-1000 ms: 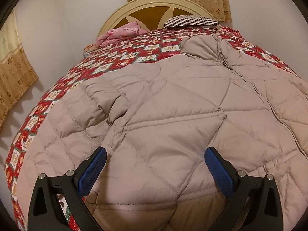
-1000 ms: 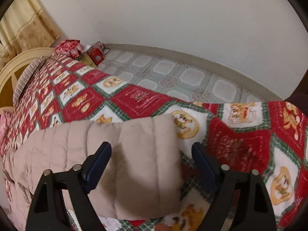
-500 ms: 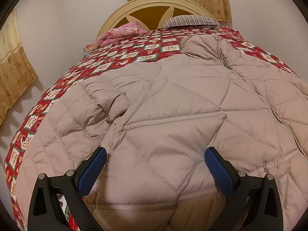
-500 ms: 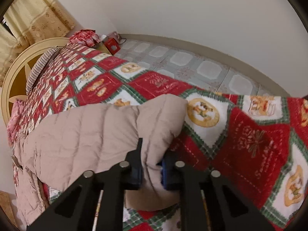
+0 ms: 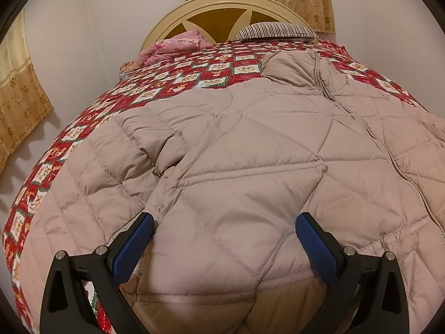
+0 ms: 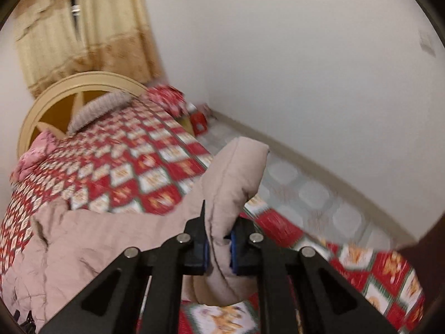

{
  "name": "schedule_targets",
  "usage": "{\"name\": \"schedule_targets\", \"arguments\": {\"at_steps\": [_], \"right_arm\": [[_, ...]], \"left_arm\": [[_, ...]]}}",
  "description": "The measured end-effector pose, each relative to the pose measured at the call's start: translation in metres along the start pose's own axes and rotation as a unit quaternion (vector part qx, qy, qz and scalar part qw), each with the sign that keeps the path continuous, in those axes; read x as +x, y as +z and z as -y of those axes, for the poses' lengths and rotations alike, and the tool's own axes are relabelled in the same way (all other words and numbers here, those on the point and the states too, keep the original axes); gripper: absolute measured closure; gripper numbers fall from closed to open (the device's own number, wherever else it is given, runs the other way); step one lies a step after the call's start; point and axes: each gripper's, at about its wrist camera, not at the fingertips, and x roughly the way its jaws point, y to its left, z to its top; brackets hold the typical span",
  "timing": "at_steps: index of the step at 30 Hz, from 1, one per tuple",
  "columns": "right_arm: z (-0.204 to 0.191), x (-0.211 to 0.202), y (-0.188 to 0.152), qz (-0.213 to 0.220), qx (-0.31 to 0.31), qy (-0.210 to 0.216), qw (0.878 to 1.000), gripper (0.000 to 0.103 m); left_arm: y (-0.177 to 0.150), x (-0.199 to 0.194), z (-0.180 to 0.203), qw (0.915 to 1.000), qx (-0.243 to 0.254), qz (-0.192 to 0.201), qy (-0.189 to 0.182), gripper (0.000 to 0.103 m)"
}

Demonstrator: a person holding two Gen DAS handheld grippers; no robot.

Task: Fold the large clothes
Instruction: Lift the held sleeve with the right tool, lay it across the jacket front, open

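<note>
A big beige quilted jacket (image 5: 250,167) lies spread front-up on a bed with a red patterned quilt (image 5: 167,83). Its collar and zip point toward the headboard. My left gripper (image 5: 222,239) hovers open over the jacket's lower hem, its blue pads apart with fabric below them. In the right wrist view my right gripper (image 6: 218,246) is shut on the end of the jacket's sleeve (image 6: 236,172), which sticks up above the quilt (image 6: 144,172). The rest of the jacket (image 6: 83,245) trails off to the lower left.
A round cream headboard (image 5: 222,5), a striped pillow (image 5: 275,30) and a pink folded blanket (image 5: 178,47) sit at the bed's head. Curtains (image 6: 83,33) hang behind. Tiled floor (image 6: 306,189) and a white wall run along the bed's right side, with red items (image 6: 198,119) near the corner.
My right gripper closed on the sleeve end, then lifted it off the quilt and swung, so the view now shows headboard and curtain. The left gripper stayed put, open.
</note>
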Motion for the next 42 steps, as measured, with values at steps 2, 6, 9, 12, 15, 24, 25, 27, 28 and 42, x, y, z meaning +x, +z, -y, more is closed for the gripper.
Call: {"name": "schedule_targets", "arguments": {"at_steps": [2,6,9,12,15,24,25,27,28,42], "right_arm": [[-0.032,-0.011,0.008,0.022,-0.034,0.011,0.999,0.09],[-0.094,-0.027,0.015,0.05,-0.089,0.045,0.994,0.09],[-0.13,-0.036,0.015,0.063,-0.114,0.073,0.989,0.09],[-0.16,-0.045,0.01,0.073,-0.141,0.096,0.983,0.09],[-0.186,-0.053,0.003,0.08,-0.166,0.113,0.976,0.09],[-0.248,-0.066,-0.025,0.076,-0.221,0.165,0.958,0.09],[-0.253,-0.067,-0.028,0.075,-0.225,0.169,0.957,0.09],[-0.266,-0.068,-0.036,0.071,-0.235,0.178,0.953,0.09],[-0.273,-0.068,-0.04,0.068,-0.239,0.184,0.951,0.09],[-0.354,-0.046,-0.111,0.004,-0.29,0.251,0.924,0.09]], "left_arm": [[0.0,0.0,-0.001,1.0,-0.002,-0.001,-0.003,0.001],[-0.001,0.001,-0.002,0.9999,-0.006,-0.002,-0.008,0.001],[-0.001,0.001,-0.003,0.9999,-0.008,-0.002,-0.011,0.001],[-0.002,0.001,-0.004,0.9998,-0.011,-0.002,-0.014,0.001],[-0.003,0.001,-0.005,0.9998,-0.013,-0.002,-0.016,0.001],[-0.003,0.0,-0.008,0.9995,-0.021,-0.001,-0.022,0.001],[-0.003,0.0,-0.008,0.9995,-0.022,-0.001,-0.023,0.001],[-0.003,0.001,-0.009,0.9995,-0.023,-0.001,-0.023,0.001],[-0.003,0.001,-0.009,0.9994,-0.024,-0.001,-0.024,0.001],[-0.004,0.001,-0.013,0.9991,-0.032,-0.001,-0.028,0.001]]}}
